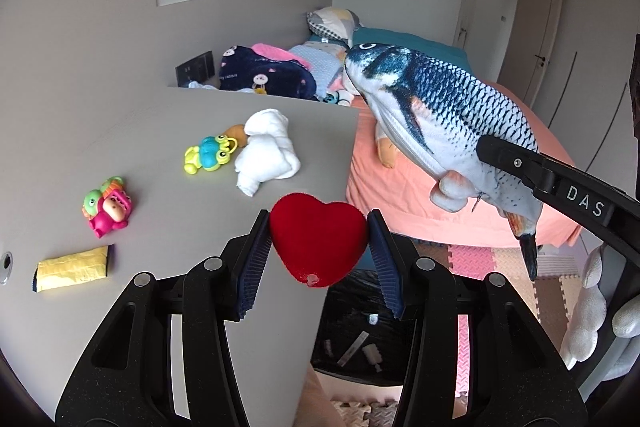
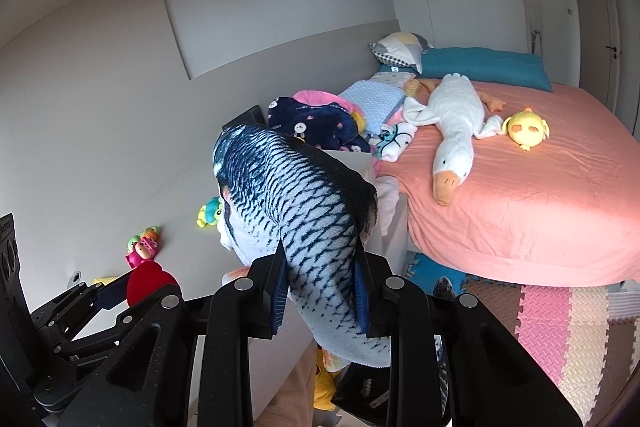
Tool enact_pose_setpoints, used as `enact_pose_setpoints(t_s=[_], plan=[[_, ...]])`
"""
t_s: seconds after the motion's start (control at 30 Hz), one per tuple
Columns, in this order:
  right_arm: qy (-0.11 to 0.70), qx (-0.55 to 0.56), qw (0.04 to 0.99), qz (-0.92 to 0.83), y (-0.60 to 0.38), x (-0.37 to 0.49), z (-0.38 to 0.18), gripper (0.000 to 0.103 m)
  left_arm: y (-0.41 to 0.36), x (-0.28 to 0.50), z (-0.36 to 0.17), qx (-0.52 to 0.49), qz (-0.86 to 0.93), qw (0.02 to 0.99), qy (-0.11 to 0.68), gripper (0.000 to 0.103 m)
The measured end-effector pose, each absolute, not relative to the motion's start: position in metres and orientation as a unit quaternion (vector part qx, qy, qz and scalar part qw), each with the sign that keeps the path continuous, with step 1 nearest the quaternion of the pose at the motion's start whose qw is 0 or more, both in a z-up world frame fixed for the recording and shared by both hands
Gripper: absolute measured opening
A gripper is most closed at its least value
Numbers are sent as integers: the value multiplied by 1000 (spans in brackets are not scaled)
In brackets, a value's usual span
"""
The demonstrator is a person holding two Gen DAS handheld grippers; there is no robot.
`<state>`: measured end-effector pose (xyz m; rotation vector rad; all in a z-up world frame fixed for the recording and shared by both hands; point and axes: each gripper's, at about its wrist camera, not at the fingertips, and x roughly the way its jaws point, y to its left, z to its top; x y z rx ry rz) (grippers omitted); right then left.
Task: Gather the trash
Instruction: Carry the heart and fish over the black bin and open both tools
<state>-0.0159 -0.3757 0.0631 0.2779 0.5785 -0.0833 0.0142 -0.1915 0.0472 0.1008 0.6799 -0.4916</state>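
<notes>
My left gripper is shut on a red plush heart and holds it over the grey table's right edge, above a black-lined trash bin on the floor. The heart also shows in the right wrist view. My right gripper is shut on a plush fish around its rear body and holds it in the air; in the left wrist view the fish hangs to the right, over the bed's edge. A yellow wrapper lies on the table at the left.
On the grey table lie a pink-green toy, a green-blue toy and a white cloth. A bed with a pink sheet holds a plush goose, a yellow plush and blankets. Foam mats cover the floor.
</notes>
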Motion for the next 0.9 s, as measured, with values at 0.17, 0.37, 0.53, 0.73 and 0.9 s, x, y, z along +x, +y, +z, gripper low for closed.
enact_pose_setpoints(t_s=[0.17,0.37,0.53,0.73,0.9], plan=[[288,142,945,-68,-399,-21,60,29,-220,13,48,62,-264,904,331,48],[302,139,937,-105,-421,-22,56,42,-255,9,40,73,-296,889,342,56],[291,135,931,-174,-438,-27,52,73,-269,6,34,79,-293,890,340,97],[287,148,928,-184,-451,-30,50,73,-260,12,30,78,-278,892,349,97],[289,144,930,-176,-445,-26,49,73,-245,18,27,70,-263,895,353,97]])
